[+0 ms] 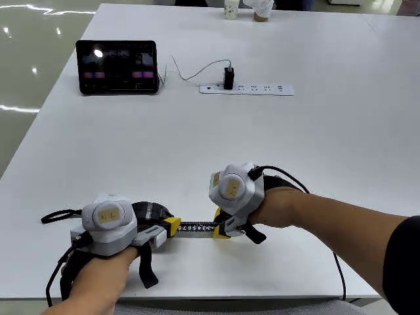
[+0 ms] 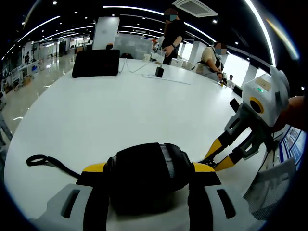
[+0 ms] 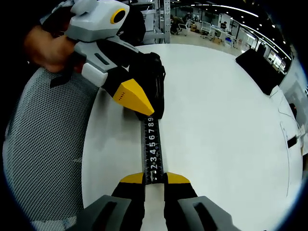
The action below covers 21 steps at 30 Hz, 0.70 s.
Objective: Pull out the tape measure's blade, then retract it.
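The black tape measure case (image 1: 152, 214) lies near the white table's front edge, clamped between the yellow-tipped jaws of my left gripper (image 1: 164, 228). In the left gripper view the case (image 2: 147, 175) sits between both jaws, its strap (image 2: 45, 162) trailing left. A short length of blade (image 1: 195, 227) runs right from the case to my right gripper (image 1: 220, 230), which is shut on the blade's end. The right gripper view shows the numbered blade (image 3: 152, 147) reaching from my right gripper (image 3: 154, 179) up to the case (image 3: 150, 79), about ten centimetres out.
A tablet (image 1: 117, 67) stands at the back left, and a white power strip (image 1: 246, 88) with a plugged charger (image 1: 228, 77) and cable lies behind centre. Cups (image 1: 231, 9) sit at the far edge. People stand beyond the table (image 2: 172, 36). A mesh chair (image 3: 45, 159) is at the near edge.
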Available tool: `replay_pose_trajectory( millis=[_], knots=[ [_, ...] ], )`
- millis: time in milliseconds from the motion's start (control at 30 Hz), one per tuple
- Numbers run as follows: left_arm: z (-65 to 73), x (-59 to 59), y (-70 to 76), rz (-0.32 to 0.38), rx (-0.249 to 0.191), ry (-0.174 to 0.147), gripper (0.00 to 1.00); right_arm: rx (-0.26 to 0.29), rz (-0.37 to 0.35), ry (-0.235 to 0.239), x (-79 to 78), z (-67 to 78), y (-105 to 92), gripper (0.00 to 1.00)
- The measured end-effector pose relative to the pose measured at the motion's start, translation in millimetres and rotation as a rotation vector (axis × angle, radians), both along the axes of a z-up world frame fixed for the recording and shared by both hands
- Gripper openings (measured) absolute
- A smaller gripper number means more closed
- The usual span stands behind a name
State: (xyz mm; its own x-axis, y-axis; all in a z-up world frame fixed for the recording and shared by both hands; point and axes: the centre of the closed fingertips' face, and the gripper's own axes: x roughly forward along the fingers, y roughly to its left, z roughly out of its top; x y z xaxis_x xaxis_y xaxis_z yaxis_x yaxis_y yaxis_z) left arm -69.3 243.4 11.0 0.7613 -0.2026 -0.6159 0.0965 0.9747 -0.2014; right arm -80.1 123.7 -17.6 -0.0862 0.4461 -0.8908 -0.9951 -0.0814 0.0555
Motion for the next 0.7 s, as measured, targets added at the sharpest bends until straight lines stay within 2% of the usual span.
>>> replay_pose_trajectory(
  millis=[700],
  knots=[
    [-0.1, 0.2, -0.9, -0.003, -0.005, -0.002, 0.60, 0.025, -0.034, -0.008, 2.4, -0.1, 1.7, 0.11]
  ],
)
